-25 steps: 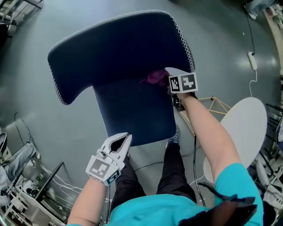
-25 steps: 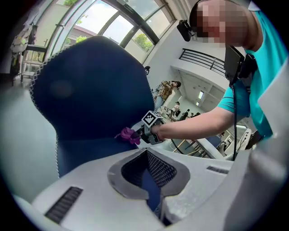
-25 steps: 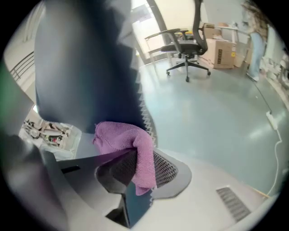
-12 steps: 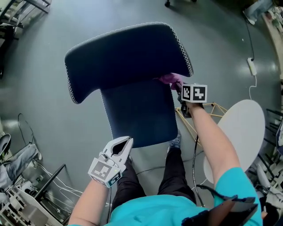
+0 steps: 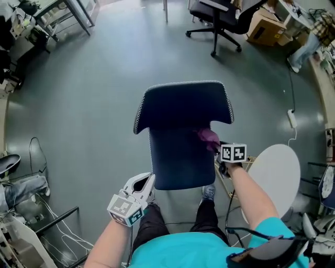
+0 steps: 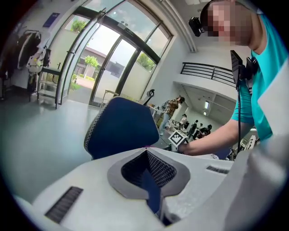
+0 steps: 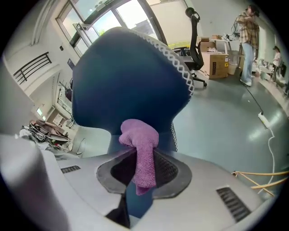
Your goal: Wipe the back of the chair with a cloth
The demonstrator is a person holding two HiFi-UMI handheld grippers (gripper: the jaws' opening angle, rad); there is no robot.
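Note:
The chair's navy back (image 5: 180, 118), edged with white stitching, stands in front of me in the head view. My right gripper (image 5: 215, 144) is shut on a purple cloth (image 5: 208, 137) at the right side of the back's narrow lower part. In the right gripper view the cloth (image 7: 141, 140) bulges out of the gripper (image 7: 143, 155) in front of the chair back (image 7: 126, 76); I cannot tell whether it touches. My left gripper (image 5: 148, 179) hangs shut and holds nothing, below the chair's left side. The left gripper (image 6: 148, 169) view shows the chair back (image 6: 122, 131) some way off.
A white round table (image 5: 273, 178) and a wooden frame (image 5: 247, 158) stand close at the right. A black office chair (image 5: 220, 13) and a cardboard box (image 5: 264, 26) are at the far side. A power strip (image 5: 291, 119) lies on the floor at the right, cables (image 5: 36, 157) at the left.
Both grippers have drawn back from the chair, which now looks smaller and farther off in every view. The right gripper, still holding the cloth, has moved down along the back's right side.

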